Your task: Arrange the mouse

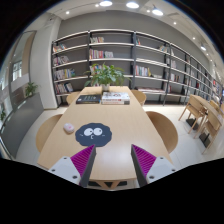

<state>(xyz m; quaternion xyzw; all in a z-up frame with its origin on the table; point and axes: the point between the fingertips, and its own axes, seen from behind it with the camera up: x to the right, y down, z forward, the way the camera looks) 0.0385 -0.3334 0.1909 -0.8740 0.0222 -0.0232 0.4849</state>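
A dark round mouse pad [93, 132] with a pale cartoon face lies on the wooden table [125, 125], just ahead of my left finger. A small pale rounded object, possibly the mouse [69, 128], sits on the table to the left of the pad. My gripper [113, 161] hovers over the near end of the table with its fingers wide apart and only bare table between the magenta pads [82, 160].
Books [114, 98] and a dark flat item [88, 99] lie at the far end of the table before a potted plant [106, 75]. Tan chairs [165, 127] stand at both sides. Bookshelves [150, 60] line the back wall. More tables stand at the right.
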